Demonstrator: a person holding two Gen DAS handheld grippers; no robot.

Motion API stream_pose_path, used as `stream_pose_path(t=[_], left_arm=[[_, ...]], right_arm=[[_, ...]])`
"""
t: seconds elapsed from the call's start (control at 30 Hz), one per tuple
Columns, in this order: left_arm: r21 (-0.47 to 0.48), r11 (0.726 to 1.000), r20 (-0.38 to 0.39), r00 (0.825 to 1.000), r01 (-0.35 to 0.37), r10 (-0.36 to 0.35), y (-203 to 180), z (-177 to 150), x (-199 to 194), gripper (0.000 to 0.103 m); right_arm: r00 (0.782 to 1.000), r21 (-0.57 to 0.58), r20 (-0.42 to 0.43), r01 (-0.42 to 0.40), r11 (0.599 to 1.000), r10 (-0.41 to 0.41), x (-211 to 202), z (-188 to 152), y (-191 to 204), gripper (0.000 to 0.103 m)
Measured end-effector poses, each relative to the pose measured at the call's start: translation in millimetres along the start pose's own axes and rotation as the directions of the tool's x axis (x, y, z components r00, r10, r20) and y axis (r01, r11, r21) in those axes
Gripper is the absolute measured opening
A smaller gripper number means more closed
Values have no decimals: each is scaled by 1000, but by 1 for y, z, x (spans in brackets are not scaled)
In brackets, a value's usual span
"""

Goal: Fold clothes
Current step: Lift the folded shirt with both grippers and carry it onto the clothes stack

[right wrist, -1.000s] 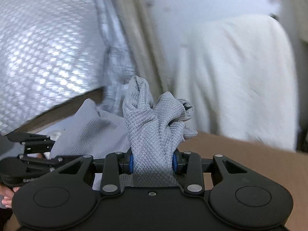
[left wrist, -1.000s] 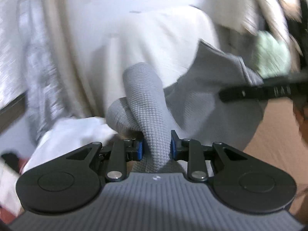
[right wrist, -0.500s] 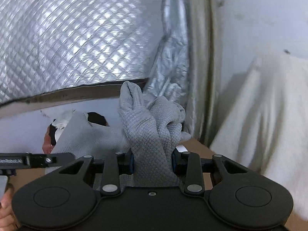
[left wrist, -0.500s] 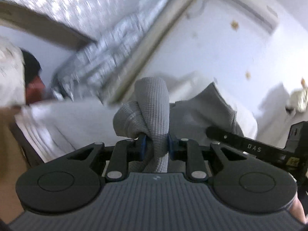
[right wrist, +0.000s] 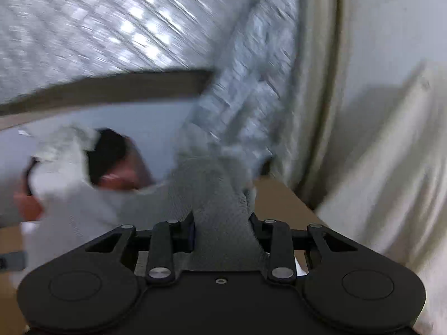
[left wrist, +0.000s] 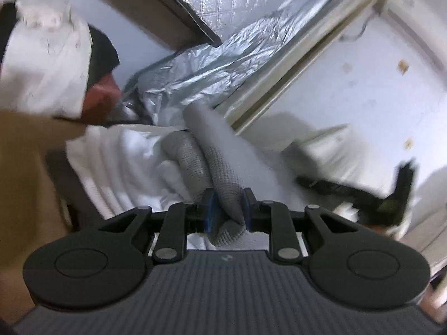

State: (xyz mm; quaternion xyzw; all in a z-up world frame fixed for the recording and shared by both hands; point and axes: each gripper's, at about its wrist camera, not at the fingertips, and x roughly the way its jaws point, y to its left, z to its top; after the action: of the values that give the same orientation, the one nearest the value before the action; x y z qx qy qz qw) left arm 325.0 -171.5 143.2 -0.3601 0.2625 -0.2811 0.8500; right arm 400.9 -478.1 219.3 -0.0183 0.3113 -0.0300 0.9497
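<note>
Both-handed: left gripper (left wrist: pixel 227 208), right gripper (right wrist: pixel 222 233) clamp grey garment (left wrist: pixel 218 167).

A grey waffle-textured garment (left wrist: pixel 220 167), white cloth (left wrist: pixel 120 164), silver quilted foil (right wrist: pixel 83 28), brown tabletop (right wrist: pixel 279 198).

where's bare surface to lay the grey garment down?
Bare brown surface shows just right of the grey garment, bordered by the cream fabric. Another brown patch lies left of the white cloth. Crowded centre-left: white cloth and a black-and-red item.
</note>
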Motion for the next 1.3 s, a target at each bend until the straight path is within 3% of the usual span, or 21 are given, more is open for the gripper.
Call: stream_pose_path(t=[0.13,0.2,0.3,0.4,0.43,0.47,0.5,0.57,0.63,0.7,0.8,0.87,0.93,0.97,1.0,1.13,1.23,1.3], left_arm=[[-46,997,-14,998,68,-68,5,-4,0,26],[-27,998,-28,998,50,-51,0,-8,0,31],[29,999,-35,999,31,-30,-12,-13,-8,31],[135,988,-50,996,-69,77,-30,-16,-10,42],[154,983,-52,992,-102,111,-34,-18,-10,47],[159,977,-54,987,-143,154,-37,-19,-10,62],[160,970,-55,979,-184,194,-39,-19,-10,69],[150,972,-56,980,-180,190,-37,-20,-10,68],[97,986,-58,989,-133,139,-30,-19,-12,65],[18,997,-56,996,-75,76,-21,-17,-13,34],[-38,999,-40,999,-20,19,-10,-15,-13,31],[-39,999,-41,999,-12,10,-8,-15,-11,31],[-36,999,-48,999,-9,7,-8,-15,-9,31],[-28,1000,-59,998,-13,11,-11,-14,-10,31],[-18,1000,-63,998,-22,21,-14,-13,-10,31],[14,998,-77,995,-61,62,-21,-12,-11,37],[-41,999,-86,996,-36,32,-11,-15,-4,42],[-89,996,-77,997,-3,-4,-4,-17,-1,42]], right_arm=[[999,126,21,-49,991,47,5,-8,-19,40],[998,174,28,-60,983,56,2,-12,-25,55],[999,222,53,-22,975,10,-8,-24,-35,60],[983,221,95,133,966,-157,-31,-36,-37,76],[964,202,124,207,957,-234,-43,-43,-33,77],[938,182,154,282,942,-310,-55,-50,-25,80],[918,171,176,328,929,-357,-65,-57,-20,80],[940,202,171,260,944,-296,-75,-68,-19,80],[984,337,130,69,939,-118,-74,-78,-32,80],[995,520,88,-93,849,55,-60,-89,-52,80],[978,716,98,-199,669,186,-30,-104,-78,81],[986,743,102,-161,650,128,-20,-107,-89,82],[986,694,145,-161,702,83,-16,-106,-89,81],[985,653,158,-154,741,66,-18,-104,-84,75],[984,611,172,-146,778,50,-19,-102,-79,63],[977,434,210,-71,898,-24,-27,-94,-51,55],[977,440,209,-65,896,-32,-28,-93,-54,57],[980,508,197,-77,858,-28,-29,-99,-61,71]])
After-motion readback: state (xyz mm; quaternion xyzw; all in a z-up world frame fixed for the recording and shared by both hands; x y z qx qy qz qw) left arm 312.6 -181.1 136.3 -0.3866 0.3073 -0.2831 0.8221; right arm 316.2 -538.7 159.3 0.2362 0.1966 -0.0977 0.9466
